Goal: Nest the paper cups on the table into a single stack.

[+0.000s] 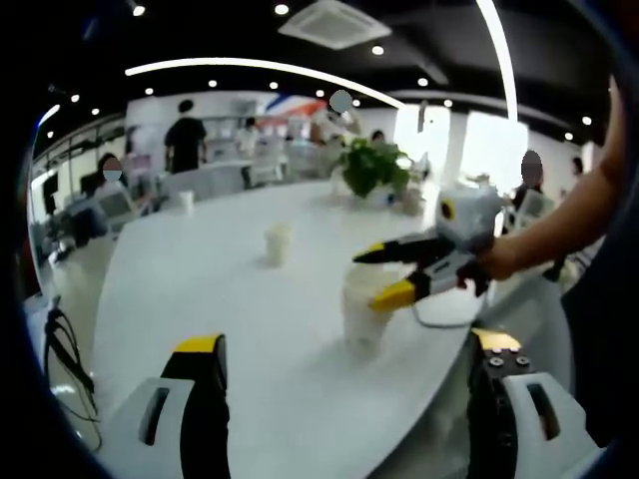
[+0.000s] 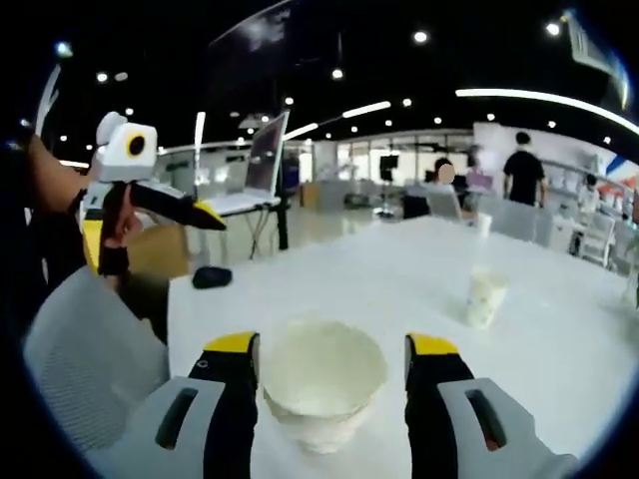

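Lower centre, right gripper view: the right gripper stood with jaws wide apart around a cream paper cup, not visibly pressing it.
Centre right, left gripper view: that same gripper reached in at the cup's rim.
Second cup: a small white paper cup stood well apart on the long white table, centre of frame; at right in the right gripper view.
Left gripper: the left gripper was open wide and held nothing.
Far cup: another white cup, upper left.
Advice: probably squeeze lightly below the rim, lift straight, keep the cup upright.
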Tool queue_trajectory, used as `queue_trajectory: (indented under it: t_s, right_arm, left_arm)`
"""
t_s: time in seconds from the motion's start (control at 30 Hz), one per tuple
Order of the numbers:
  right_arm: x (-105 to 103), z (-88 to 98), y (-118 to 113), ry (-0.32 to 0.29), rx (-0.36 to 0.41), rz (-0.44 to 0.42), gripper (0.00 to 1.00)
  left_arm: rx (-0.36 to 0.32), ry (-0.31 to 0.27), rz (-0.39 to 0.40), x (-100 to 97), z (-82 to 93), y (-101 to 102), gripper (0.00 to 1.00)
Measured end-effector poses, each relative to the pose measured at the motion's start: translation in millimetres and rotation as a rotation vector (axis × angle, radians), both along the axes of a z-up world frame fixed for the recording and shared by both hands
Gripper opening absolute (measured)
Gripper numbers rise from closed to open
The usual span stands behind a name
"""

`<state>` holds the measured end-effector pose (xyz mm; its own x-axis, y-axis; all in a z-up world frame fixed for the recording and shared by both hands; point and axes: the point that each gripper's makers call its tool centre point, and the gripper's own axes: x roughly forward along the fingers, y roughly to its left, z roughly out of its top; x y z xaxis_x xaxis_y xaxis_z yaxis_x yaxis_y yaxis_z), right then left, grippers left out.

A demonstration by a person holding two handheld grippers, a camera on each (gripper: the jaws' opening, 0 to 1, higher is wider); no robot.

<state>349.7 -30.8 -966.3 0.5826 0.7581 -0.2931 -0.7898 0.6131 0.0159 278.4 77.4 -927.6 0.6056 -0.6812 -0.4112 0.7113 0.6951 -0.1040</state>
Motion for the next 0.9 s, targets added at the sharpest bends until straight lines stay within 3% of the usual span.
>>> queue_trajectory:
  t_s: [0.27, 0.33, 0.53, 0.7, 0.9]
  right_arm:
    - [17.9, 53.1, -27.8, -0.053, 0.063, -0.061, 0.79]
    - [23.3, 68.4, -43.3, -0.076, 0.07, -0.093, 0.85]
    - [25.4, 102.9, -97.1, -0.123, 0.055, -0.162, 0.88]
    - [15.1, 114.5, -132.0, -0.142, 0.04, -0.221, 0.92]
    - [-4.8, 106.2, -156.6, -0.126, 0.014, -0.253, 0.97]
  left_arm:
    - [-0.023, -0.027, 0.008, 11.9, 11.4, -2.6, 0.98]
    - [-0.027, -0.037, 0.01, 17.1, 14.5, -2.4, 0.98]
    - [-0.044, -0.063, 0.016, 28.3, 23.4, -0.5, 0.98]
    - [-0.054, -0.078, 0.035, 39.0, 26.3, 4.5, 0.98]
    - [-0.062, -0.081, 0.06, 46.7, 25.1, 11.7, 0.98]
